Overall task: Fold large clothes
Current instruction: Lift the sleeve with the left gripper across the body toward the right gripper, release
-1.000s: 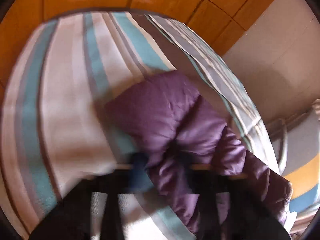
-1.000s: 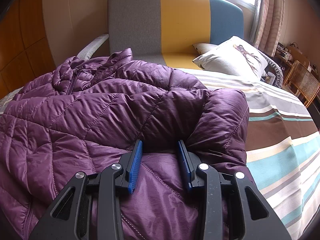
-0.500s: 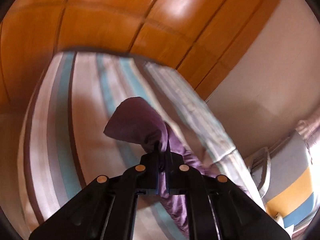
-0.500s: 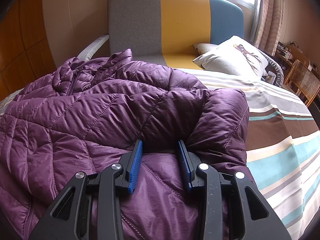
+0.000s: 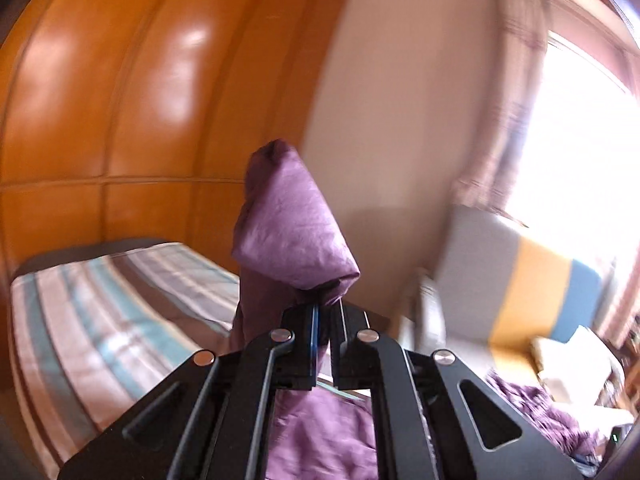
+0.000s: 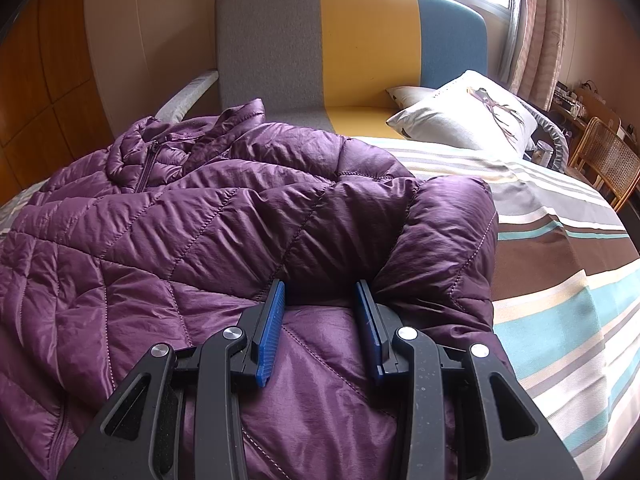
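Observation:
A purple quilted puffer jacket (image 6: pixel 180 220) lies spread on the striped bed cover (image 6: pixel 560 280), its zip collar toward the headboard. My right gripper (image 6: pixel 322 292) rests on its near right part, blue pads pinching a thick fold where one sleeve lies across the body. In the left wrist view, my left gripper (image 5: pixel 325 308) is shut on a purple part of the jacket (image 5: pixel 288 232), seemingly a sleeve end, held high off the bed. It stands up above the fingertips and hangs down behind them. More of the jacket (image 5: pixel 328 432) shows blurred below the fingers.
A grey, yellow and blue headboard (image 6: pixel 360 40) stands at the far end, with a white pillow (image 6: pixel 460 120) before it. A wicker chair (image 6: pixel 604 160) is at the far right. Orange wooden panels (image 5: pixel 100 100) rise past the striped bed cover (image 5: pixel 100 300).
My left gripper closed on the purple fabric, then rose and swung up with it, so its view now looks across the room instead of down at the bed. The right gripper kept still.

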Demonstrator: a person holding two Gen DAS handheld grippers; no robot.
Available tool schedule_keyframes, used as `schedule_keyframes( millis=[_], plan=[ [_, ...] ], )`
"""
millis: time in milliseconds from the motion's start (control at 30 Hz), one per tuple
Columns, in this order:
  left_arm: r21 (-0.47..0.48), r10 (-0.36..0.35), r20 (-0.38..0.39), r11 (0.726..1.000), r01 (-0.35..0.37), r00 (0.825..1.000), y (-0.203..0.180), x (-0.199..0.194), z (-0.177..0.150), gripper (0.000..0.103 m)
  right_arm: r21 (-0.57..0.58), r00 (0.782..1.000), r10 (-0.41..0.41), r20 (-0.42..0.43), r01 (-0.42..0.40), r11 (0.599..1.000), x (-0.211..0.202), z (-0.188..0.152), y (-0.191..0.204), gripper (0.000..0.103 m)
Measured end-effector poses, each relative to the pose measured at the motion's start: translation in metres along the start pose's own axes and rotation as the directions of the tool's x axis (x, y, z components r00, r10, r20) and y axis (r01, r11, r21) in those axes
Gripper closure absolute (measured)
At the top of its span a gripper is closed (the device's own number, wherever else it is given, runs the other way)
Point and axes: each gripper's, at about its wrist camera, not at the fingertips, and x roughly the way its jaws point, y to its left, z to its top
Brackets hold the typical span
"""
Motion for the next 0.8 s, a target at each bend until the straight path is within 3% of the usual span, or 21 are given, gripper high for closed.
schedule_keyframes(
  millis=[133, 233, 467, 667, 800],
  plan=[
    [0.105, -0.119, -0.066, 0.986, 0.126, 0.991, -0.054, -0.002, -0.026, 0.099, 0.001, 1.0, 0.001, 0.0, -0.001, 1.0, 0.0, 0.0, -0.001, 0.067],
    [0.134, -0.164, -0.121, 0.975, 0.18, 0.979, -0.083, 0.001, -0.045, 0.099, 0.001, 1.0, 0.001, 0.0, -0.001, 1.0, 0.0, 0.0, -0.001, 0.067],
    [0.157, -0.262, -0.269, 0.937, 0.311, 0.927, -0.151, 0.005, -0.093, 0.099, 0.001, 1.0, 0.002, 0.0, -0.002, 1.0, 0.0, 0.0, -0.002, 0.067],
    [0.245, -0.344, -0.342, 0.866, 0.436, 0.874, -0.216, -0.008, -0.13, 0.099, 0.005, 1.0, 0.006, 0.0, -0.006, 1.0, 0.0, 0.0, -0.002, 0.067],
    [0.268, -0.356, -0.392, 0.838, 0.475, 0.848, -0.243, -0.013, -0.149, 0.099, 0.005, 1.0, 0.006, 0.0, -0.006, 1.0, 0.0, 0.0, -0.001, 0.067]
  ],
)
